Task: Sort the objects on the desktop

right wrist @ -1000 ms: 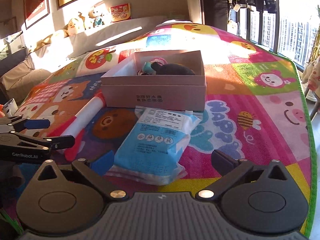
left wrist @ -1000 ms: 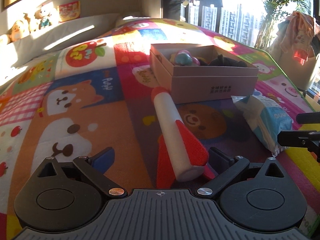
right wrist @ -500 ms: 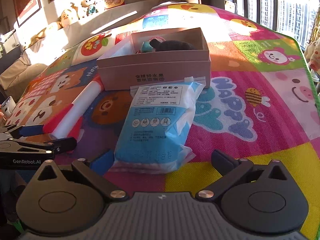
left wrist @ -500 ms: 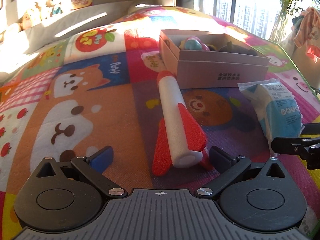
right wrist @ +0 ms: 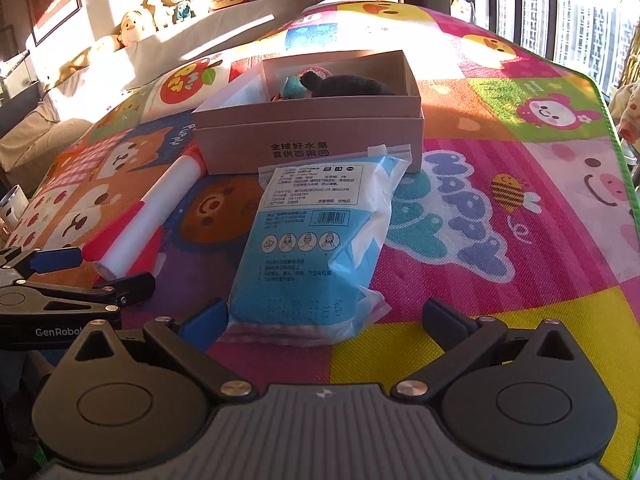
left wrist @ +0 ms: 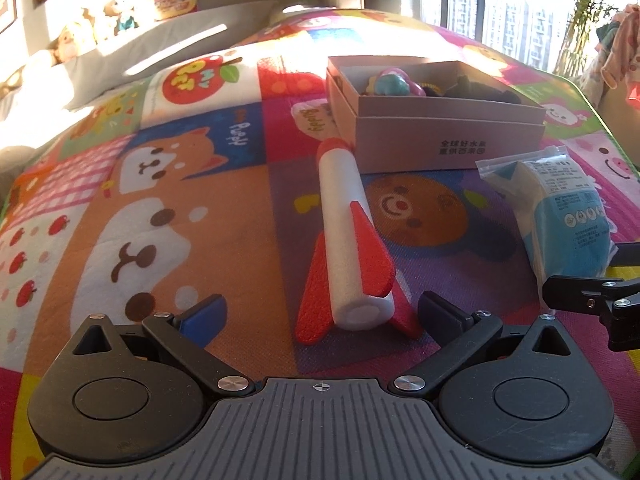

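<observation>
The cardboard box (right wrist: 308, 128) held a teal toy (right wrist: 291, 87) and a black plush (right wrist: 348, 85); my left gripper (left wrist: 320, 314) and right gripper (right wrist: 320, 316) stood open, empty.

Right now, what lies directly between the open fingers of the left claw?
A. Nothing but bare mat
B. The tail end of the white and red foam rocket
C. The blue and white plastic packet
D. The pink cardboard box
B: the left wrist view shows the foam rocket's finned tail sitting between the spread fingers of the left claw, untouched.
</observation>
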A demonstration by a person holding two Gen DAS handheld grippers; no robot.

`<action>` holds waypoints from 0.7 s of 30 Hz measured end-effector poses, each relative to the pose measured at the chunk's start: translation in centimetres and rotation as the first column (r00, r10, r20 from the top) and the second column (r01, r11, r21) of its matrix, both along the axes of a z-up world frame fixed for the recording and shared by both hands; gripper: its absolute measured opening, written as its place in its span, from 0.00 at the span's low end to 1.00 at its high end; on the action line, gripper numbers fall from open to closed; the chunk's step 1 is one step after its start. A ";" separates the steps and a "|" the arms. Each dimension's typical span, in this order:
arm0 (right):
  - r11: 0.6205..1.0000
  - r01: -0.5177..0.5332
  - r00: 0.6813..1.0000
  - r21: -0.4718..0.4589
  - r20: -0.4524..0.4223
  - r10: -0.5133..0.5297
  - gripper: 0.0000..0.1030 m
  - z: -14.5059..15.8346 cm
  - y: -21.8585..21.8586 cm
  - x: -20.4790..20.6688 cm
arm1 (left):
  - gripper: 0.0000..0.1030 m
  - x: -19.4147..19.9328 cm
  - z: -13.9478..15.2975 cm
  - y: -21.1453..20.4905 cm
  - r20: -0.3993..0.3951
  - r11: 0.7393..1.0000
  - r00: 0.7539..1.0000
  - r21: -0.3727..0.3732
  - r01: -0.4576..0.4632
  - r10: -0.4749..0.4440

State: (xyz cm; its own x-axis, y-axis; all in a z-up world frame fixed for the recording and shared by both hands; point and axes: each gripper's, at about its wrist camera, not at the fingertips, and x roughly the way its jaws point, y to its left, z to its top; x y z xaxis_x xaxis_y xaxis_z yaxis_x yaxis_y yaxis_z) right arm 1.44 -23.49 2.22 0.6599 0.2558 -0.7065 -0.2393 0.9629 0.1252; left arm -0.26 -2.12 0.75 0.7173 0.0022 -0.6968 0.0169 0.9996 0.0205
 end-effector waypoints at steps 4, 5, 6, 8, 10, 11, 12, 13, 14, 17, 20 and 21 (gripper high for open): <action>1.000 -0.008 1.000 -0.021 0.012 0.008 1.00 -0.1 0.2 -0.2 | 1.00 0.3 0.4 1.2 -0.048 0.997 0.997 -0.052 0.062 -0.065; 0.999 -0.010 1.000 -0.033 0.016 0.011 1.00 -0.2 0.4 -0.2 | 1.00 0.4 0.5 1.6 -0.054 0.995 0.996 -0.074 0.068 -0.072; 0.999 -0.011 1.000 -0.044 0.019 0.012 1.00 -0.2 0.6 -0.2 | 1.00 0.5 0.7 2.1 -0.062 0.992 0.995 -0.109 0.069 -0.077; 0.998 -0.011 1.000 -0.058 0.021 0.012 1.00 -0.2 0.8 -0.2 | 1.00 0.9 1.0 3.3 -0.080 0.979 0.994 -0.192 0.063 -0.079; 0.998 -0.011 1.000 -0.063 0.017 0.012 1.00 -0.2 0.8 -0.1 | 1.00 1.3 1.3 4.6 -0.097 0.960 0.992 -0.276 0.047 -0.076; 0.998 -0.012 1.000 -0.064 0.015 0.013 1.00 -0.1 0.8 -0.1 | 1.00 1.4 1.4 4.9 -0.101 0.953 0.992 -0.299 0.043 -0.076; 0.998 -0.014 1.000 -0.064 0.012 0.014 1.00 -0.1 0.8 -0.1 | 1.00 1.4 1.4 5.2 -0.104 0.947 0.991 -0.317 0.042 -0.079; 0.998 -0.020 1.000 -0.060 0.005 0.020 1.00 0.1 0.8 -0.1 | 1.00 1.4 1.4 5.3 -0.103 0.945 0.991 -0.324 0.046 -0.083; 0.999 -0.030 1.000 -0.045 0.000 0.030 1.00 0.4 0.6 -0.1 | 1.00 1.4 1.4 5.3 -0.099 0.945 0.991 -0.322 0.052 -0.089; 0.998 -0.065 0.995 -0.014 0.075 0.066 1.00 2.5 0.4 -0.9 | 1.00 1.1 1.3 5.0 -0.084 0.952 0.992 -0.297 0.069 -0.098; 0.997 -0.075 0.986 -0.023 0.147 0.078 1.00 4.6 0.8 -1.0 | 1.00 1.0 1.2 4.9 -0.076 0.953 0.993 -0.294 0.068 -0.094; 0.998 -0.064 0.986 -0.025 0.153 0.068 1.00 5.0 1.0 -0.7 | 1.00 1.0 1.2 5.0 -0.073 0.952 0.993 -0.297 0.068 -0.093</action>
